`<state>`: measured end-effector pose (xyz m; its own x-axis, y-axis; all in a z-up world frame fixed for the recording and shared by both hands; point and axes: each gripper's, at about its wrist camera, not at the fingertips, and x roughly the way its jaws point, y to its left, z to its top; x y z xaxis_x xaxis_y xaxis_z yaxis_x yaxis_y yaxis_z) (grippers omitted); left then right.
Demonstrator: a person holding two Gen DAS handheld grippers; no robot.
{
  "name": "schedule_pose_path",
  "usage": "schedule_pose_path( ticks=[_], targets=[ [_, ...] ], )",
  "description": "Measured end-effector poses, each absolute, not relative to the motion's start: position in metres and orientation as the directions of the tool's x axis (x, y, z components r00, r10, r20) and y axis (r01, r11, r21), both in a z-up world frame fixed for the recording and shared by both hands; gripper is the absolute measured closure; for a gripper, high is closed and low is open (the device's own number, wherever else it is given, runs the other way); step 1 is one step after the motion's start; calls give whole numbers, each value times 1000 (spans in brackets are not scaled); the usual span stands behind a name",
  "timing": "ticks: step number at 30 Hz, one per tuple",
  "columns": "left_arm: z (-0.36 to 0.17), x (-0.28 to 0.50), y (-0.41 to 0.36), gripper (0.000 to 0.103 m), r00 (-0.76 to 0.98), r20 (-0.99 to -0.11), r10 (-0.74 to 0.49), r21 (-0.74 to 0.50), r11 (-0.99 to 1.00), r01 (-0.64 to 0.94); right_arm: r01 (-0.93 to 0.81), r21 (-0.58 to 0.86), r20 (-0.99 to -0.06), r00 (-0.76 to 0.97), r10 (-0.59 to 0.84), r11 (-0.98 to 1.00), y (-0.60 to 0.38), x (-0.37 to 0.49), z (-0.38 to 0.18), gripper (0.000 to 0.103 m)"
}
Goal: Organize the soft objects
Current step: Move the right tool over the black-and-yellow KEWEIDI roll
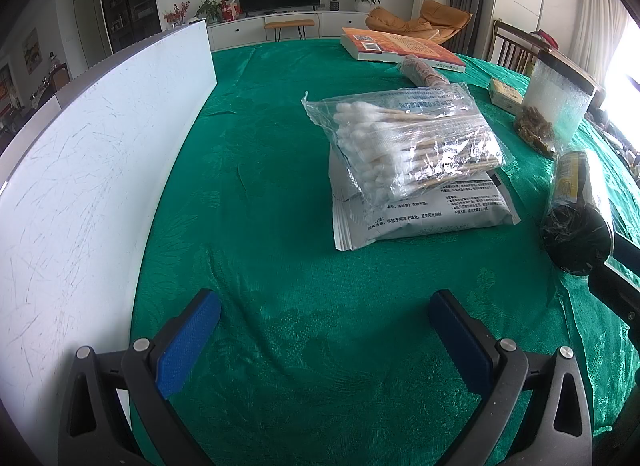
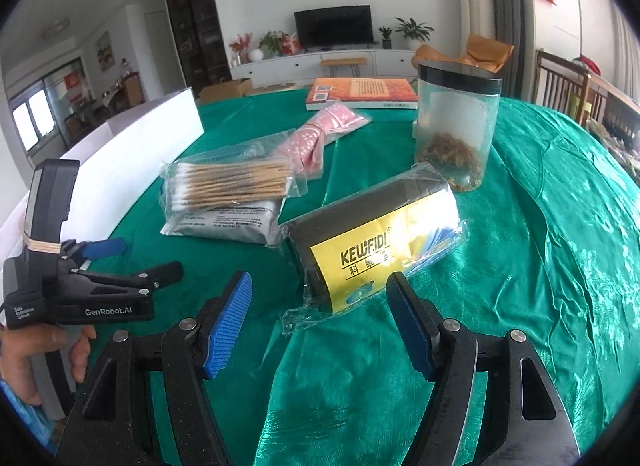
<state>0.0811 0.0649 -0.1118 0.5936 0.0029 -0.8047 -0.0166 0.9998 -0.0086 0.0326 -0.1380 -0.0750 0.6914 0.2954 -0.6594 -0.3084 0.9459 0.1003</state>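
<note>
A black roll with a yellow label in clear wrap (image 2: pixel 372 238) lies on the green tablecloth (image 2: pixel 540 266). Its near end reaches between the fingertips of my right gripper (image 2: pixel 320 290), which is open, the blue pads (image 2: pixel 230 322) clear of the wrap. A bag of cotton swabs (image 1: pixel 408 145) rests on a silver packet (image 1: pixel 420 217); the swab bag (image 2: pixel 232 185) shows in the right wrist view too. A pink patterned cloth (image 2: pixel 320 133) lies behind them. My left gripper (image 1: pixel 326 326) is open over bare cloth, and in the right wrist view this left gripper (image 2: pixel 148 258) is held by a hand (image 2: pixel 36 354).
A white board (image 1: pixel 80 165) stands along the table's left side. At the back lie an orange book (image 2: pixel 360 93) and a small yellow box (image 1: pixel 506 93). A clear jar with a black lid (image 2: pixel 456 125) stands behind the roll. A wooden chair (image 2: pixel 560 85) is at the far right.
</note>
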Motion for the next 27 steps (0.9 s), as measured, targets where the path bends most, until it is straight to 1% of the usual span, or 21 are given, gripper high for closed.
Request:
schedule_pose_path(
  ticks=[6, 10, 12, 15, 19, 21, 24, 27],
  targets=[
    [-112, 81, 65, 0, 594, -805, 3, -8, 1000, -16, -339, 1, -706, 666, 241, 941, -118, 37, -87, 30],
    [-112, 81, 65, 0, 594, -805, 3, -9, 1000, -17, -309, -38, -726, 662, 187, 950, -119, 43, -92, 30],
    [-112, 81, 65, 0, 594, -805, 3, -9, 1000, -17, -252, -22, -740, 655, 154, 967, -131, 50, -95, 30],
    [-111, 81, 65, 0, 594, -805, 3, -9, 1000, -17, -121, 68, -743, 656, 131, 990, -164, 59, -95, 29],
    [-111, 81, 64, 0, 594, -804, 3, -9, 1000, -17, 176, 111, -736, 675, -37, 978, -221, 56, -91, 29],
    [-111, 81, 64, 0, 594, -804, 3, -9, 1000, -17, 279, 185, -730, 681, -58, 942, -247, 48, -90, 29],
    [-111, 81, 64, 0, 594, -804, 3, -9, 1000, -17, 309, 227, -735, 676, -46, 924, -256, 45, -92, 28],
    [-111, 81, 64, 0, 594, -804, 3, -9, 1000, -17, 259, 190, -737, 675, -36, 947, -244, 47, -91, 28]
  ],
)
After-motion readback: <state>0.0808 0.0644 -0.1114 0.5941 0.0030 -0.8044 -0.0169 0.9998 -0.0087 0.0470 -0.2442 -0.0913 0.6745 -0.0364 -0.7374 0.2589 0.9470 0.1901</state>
